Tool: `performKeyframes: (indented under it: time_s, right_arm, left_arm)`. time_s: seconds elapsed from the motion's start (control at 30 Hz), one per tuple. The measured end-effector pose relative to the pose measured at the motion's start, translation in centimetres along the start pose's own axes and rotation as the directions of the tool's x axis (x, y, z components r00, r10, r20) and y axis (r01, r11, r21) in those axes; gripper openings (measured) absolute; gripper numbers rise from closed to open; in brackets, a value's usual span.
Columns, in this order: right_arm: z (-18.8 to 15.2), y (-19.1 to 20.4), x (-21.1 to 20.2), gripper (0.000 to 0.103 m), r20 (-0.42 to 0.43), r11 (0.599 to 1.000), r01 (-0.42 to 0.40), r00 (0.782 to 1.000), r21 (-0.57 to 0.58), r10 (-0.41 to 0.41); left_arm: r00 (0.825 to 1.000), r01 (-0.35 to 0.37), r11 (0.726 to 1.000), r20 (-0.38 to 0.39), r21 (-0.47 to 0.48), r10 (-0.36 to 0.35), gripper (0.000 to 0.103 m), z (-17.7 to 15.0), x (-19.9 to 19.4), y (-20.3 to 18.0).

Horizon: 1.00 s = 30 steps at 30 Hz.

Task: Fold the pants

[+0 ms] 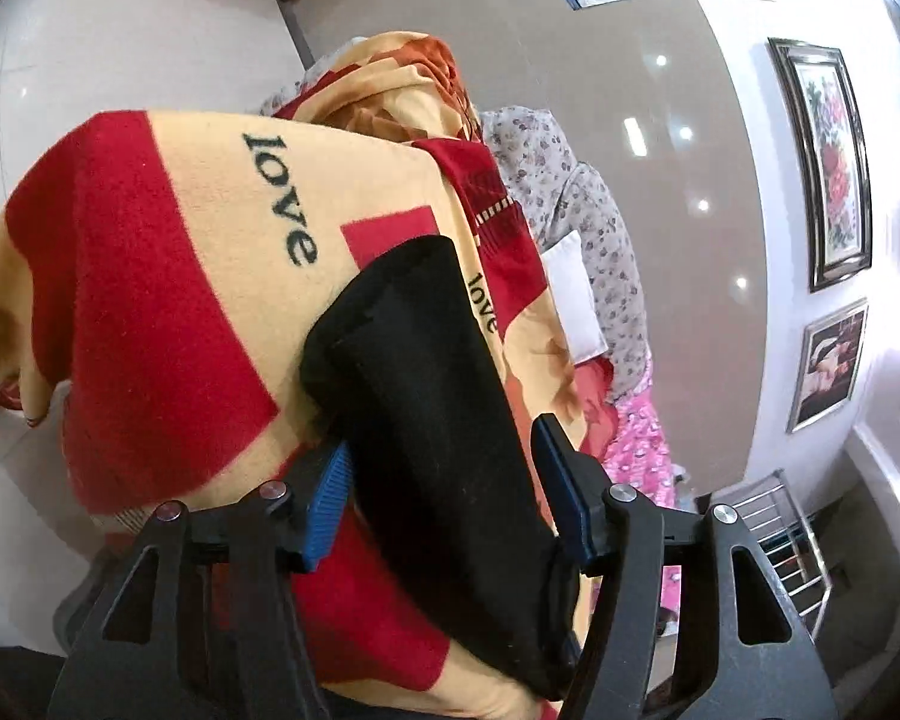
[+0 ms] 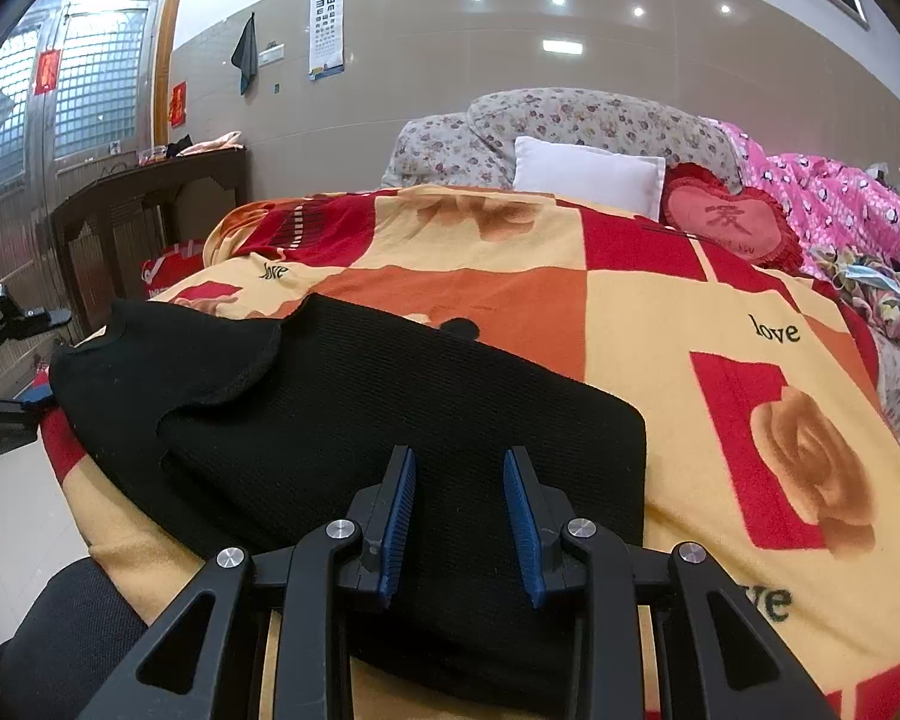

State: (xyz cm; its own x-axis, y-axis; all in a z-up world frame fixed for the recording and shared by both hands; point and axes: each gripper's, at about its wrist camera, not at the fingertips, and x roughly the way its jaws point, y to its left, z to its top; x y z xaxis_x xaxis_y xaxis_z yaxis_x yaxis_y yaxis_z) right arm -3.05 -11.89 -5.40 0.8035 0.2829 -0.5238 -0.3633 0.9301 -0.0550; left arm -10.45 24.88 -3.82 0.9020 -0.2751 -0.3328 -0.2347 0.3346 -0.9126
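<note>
Black knit pants (image 2: 360,396) lie folded on a red, orange and yellow blanket (image 2: 660,330) that covers the bed. My right gripper (image 2: 459,456) is over the near end of the pants. Its jaws stand apart, the ribbed blue pads are bare, and the cloth between them lies flat. In the left wrist view, the narrow end of the pants (image 1: 426,360) runs between the fingers of my left gripper (image 1: 444,438). That gripper is open, and its pads stand clear of the cloth on both sides. The left gripper (image 2: 51,358) also shows at the pants' far left end.
A white pillow (image 2: 588,174), a red heart cushion (image 2: 720,222), a floral quilt (image 2: 570,114) and a pink quilt (image 2: 840,198) are piled at the head of the bed. A dark wooden table (image 2: 150,198) stands on the left, by the tiled floor (image 2: 12,528). A metal rack (image 1: 792,540) stands beside the bed.
</note>
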Motion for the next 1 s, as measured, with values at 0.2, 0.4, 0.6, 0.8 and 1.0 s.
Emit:
performKeyframes:
  time_s: [0.2,0.4,0.6,0.8,1.0]
  right_arm:
    - [0.0,0.0,0.0,0.029,0.000,1.000,0.000,1.000,-0.001,0.000]
    - [0.0,-0.1,0.0,0.029,0.001,1.000,0.001,1.000,-0.001,-0.001]
    - [0.1,-0.2,0.0,0.030,-0.001,1.000,-0.006,1.000,0.007,0.006]
    - [0.3,-0.5,0.0,0.030,-0.002,0.999,-0.018,1.000,0.028,0.018]
    - [0.5,-1.5,-0.1,0.030,-0.009,0.993,-0.070,0.997,0.093,0.071]
  left_arm:
    - [0.999,-0.049,0.998,-0.001,0.041,0.049,0.041,-0.3,-0.2,-0.5]
    - [0.981,-0.191,0.935,0.092,0.299,0.171,0.012,-1.7,-0.1,-2.5]
    - [0.966,-0.251,0.787,0.197,0.564,0.167,0.011,-4.0,0.2,-6.7]
    - [0.980,-0.190,0.642,0.179,0.743,0.082,0.010,-6.9,1.2,-10.4]
    - [0.996,-0.092,0.472,0.089,0.877,0.027,0.010,-10.9,3.8,-14.6]
